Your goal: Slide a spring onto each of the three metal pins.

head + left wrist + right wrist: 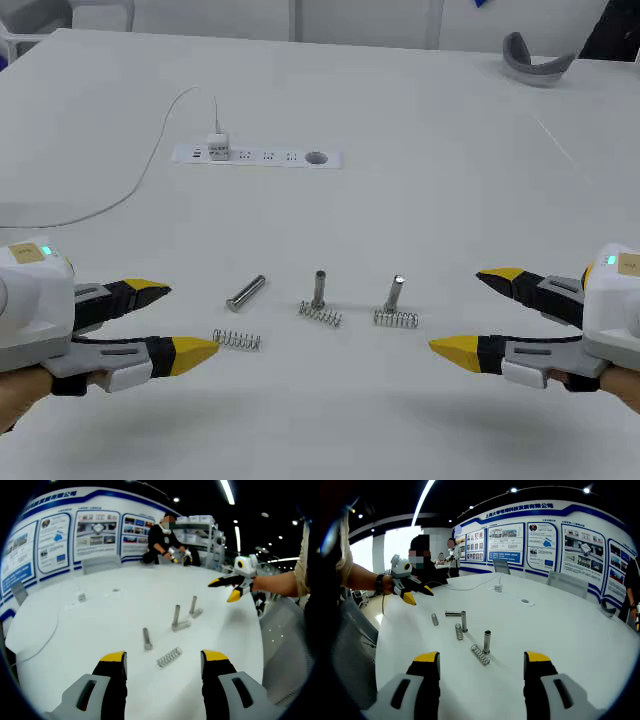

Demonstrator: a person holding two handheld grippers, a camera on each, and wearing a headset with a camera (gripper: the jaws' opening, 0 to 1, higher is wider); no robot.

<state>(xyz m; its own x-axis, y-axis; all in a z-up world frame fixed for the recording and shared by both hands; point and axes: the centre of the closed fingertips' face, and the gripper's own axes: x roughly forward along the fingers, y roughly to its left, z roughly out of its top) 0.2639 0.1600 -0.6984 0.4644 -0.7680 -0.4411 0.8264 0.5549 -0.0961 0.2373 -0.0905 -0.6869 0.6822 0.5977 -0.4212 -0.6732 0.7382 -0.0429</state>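
White tabletop (420,200), showroom posters (515,540) on the wall behind. Power strip (256,156) with a charger (217,145) sits at 12 o'clock from the work, well apart, so it's not a factor.

Left hand-held gripper (190,318) is at 9 o'clock of the parts and right hand-held gripper (455,308) at 3 o'clock. Both have jaws spread wide, hold nothing and are clear of the parts.

Parts sit in a row between them:
- left pin (246,292) lies flat, with left spring (237,340) near its 7 o'clock, apart
- middle pin (319,288) stands upright, with middle spring (320,314) at its foot, 6 o'clock, and looks to be touching
- right pin (394,292) stands upright, with right spring (396,319) at its foot the same way

No spring is on a pin yet, so zero of three by my read.

Risks as I see them:
- The upright pins stand free with no fixture visible. Any side load while threading a spring tips them, so I'd brace the pin with the other gripper.
- The middle and right springs hug their pins' feet. Jaws closing on one of these could clip the pin and knock it over.
- The springs are thin and round. A hard pinch could squash one or shoot it across the smooth top.
- The flat pin will likely roll if nudged, and it needs picking up or standing up first.
- A spring gripped off-axis probably won't start on the pin tip.
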